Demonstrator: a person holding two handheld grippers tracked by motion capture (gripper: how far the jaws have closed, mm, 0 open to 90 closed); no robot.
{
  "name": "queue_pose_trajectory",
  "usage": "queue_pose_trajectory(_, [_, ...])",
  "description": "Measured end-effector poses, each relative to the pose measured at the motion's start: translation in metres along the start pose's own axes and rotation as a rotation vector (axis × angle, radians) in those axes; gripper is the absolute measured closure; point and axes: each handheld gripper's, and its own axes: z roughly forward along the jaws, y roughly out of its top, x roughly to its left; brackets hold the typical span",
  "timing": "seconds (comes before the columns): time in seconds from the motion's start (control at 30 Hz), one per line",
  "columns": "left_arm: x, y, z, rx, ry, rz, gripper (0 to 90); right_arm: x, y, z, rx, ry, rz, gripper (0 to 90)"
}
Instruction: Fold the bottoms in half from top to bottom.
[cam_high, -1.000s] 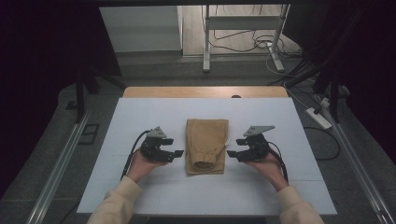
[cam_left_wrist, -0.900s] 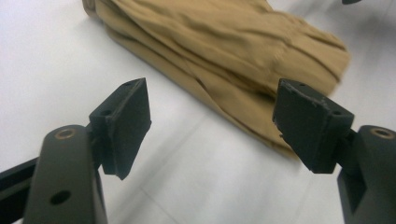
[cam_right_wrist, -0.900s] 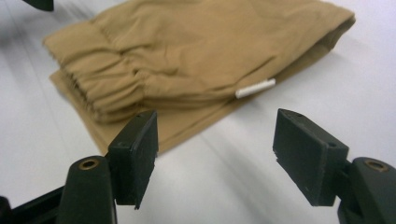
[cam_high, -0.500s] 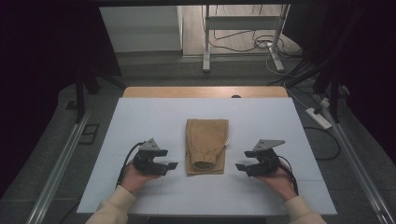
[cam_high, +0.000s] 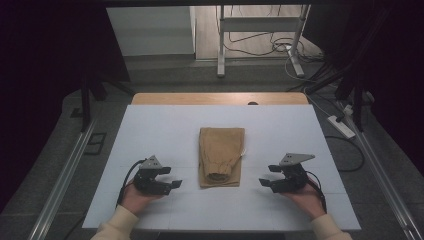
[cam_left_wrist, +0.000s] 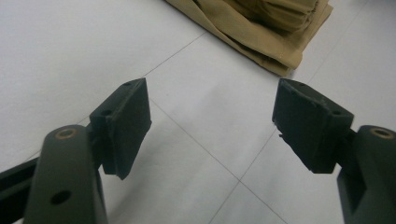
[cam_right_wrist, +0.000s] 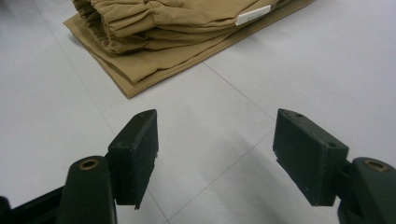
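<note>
We are holding both grippers low near the front edge of the white tabletop (cam_high: 150, 130), one on each side of the folded tan trousers (cam_high: 221, 156), which are lying in the middle of the tabletop with the gathered waistband turned toward us. The left gripper (cam_high: 176, 184) is standing wide and empty, and so is the right gripper (cam_high: 262, 182); each is sitting near the cloth but clear of it.

The fold looks finished, so we are judging this a resting pose. To do it well, we are keeping the jaws off the fabric so the stacked layers are not dragged askew.

In the right gripper view a white label (cam_right_wrist: 252, 15) is showing on the trousers, its print too small to read. How many layers are lying in the stack we cannot tell.
</note>
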Motion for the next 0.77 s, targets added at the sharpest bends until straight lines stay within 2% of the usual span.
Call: queue_pose_trajectory(0.77, [-0.0016, -0.0021, -0.0041, -0.015, -0.006, -0.002, 26.7, 0.0009, -0.0011, -0.0019, -0.018, 0.006, -0.003, 31.2])
